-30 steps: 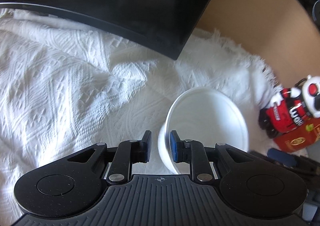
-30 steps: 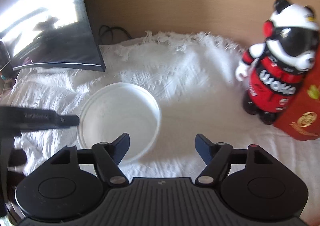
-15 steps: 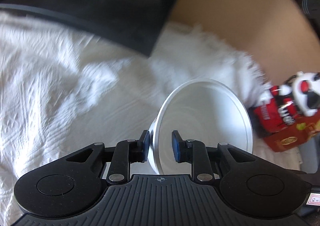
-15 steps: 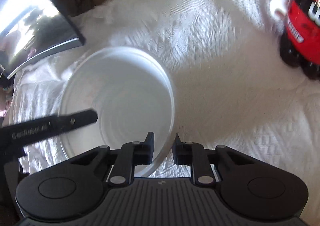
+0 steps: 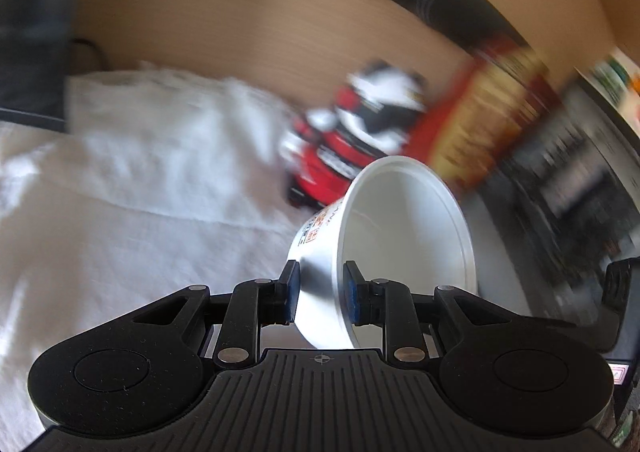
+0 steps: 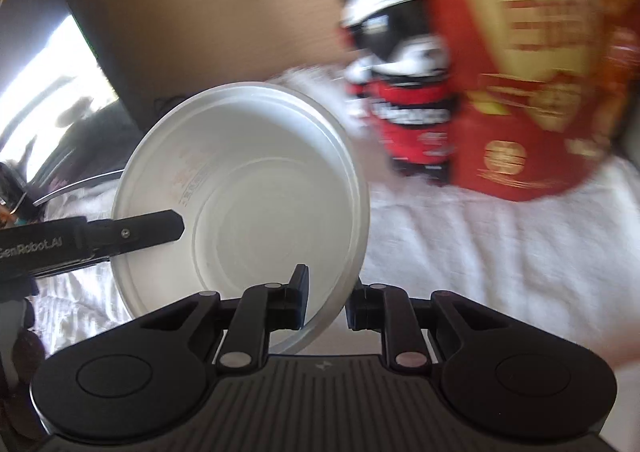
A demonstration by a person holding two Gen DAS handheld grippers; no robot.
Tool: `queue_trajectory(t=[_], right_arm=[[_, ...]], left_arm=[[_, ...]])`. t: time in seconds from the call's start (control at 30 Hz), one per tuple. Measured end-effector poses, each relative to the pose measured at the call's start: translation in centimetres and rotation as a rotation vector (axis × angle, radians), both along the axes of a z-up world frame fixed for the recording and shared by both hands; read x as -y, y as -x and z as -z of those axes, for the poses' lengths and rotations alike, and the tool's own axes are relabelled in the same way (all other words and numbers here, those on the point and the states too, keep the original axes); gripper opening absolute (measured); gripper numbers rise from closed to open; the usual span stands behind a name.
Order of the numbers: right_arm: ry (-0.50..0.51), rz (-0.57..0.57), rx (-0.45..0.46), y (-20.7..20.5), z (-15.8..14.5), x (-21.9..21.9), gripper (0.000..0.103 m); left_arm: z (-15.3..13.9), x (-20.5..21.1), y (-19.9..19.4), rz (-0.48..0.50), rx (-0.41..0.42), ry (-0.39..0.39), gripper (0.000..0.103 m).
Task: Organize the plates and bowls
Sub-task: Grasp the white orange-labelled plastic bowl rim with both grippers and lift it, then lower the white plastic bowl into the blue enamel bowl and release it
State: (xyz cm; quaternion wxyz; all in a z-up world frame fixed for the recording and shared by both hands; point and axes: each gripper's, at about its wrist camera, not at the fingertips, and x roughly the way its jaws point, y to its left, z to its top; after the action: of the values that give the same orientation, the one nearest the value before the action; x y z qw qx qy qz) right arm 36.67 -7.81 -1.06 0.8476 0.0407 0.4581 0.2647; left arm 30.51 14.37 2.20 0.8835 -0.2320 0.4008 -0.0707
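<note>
A white plastic bowl with small print on its side is held tilted in the air. My left gripper is shut on its rim, one finger outside and one inside. My right gripper is shut on the opposite rim of the same bowl. The left gripper's finger shows at the left of the right wrist view, reaching over the bowl's far rim. The bowl is empty. Both views are motion-blurred.
A white textured cloth covers the table. A red, black and white bear figure stands beside a red and gold box at the back right. A dark monitor stands at the back left, against a tan wall.
My right gripper closed on the bowl's rim. Both grippers lifted the bowl off the cloth and swung it toward the bear figure and the red box.
</note>
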Motion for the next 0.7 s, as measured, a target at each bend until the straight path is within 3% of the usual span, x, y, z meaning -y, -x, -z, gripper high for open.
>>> queue_trajectory(t=[0.2,0.37,0.57,0.7], right_arm=[[0.032,0.107,0.008,3.8,-0.4,8.1,0.018],[0.075,0.176,-0.020,6.4,0.7,12.4,0.018],[0.128,0.206,-0.064,8.0,3.1,14.3,0.018],[0.146,0.204,-0.076,8.6,4.1,14.0,0.018]], left_arm=[[1.0,6.4,1.1,0.165,-0.038,-0.002,0.025],[3.0,10.0,2.2,0.264,-0.100,-0.034,0.025],[5.6,11.5,3.2,0.306,-0.172,-0.082,0.024],[6.2,11.2,3.6,0.304,-0.191,-0.062,0.023]])
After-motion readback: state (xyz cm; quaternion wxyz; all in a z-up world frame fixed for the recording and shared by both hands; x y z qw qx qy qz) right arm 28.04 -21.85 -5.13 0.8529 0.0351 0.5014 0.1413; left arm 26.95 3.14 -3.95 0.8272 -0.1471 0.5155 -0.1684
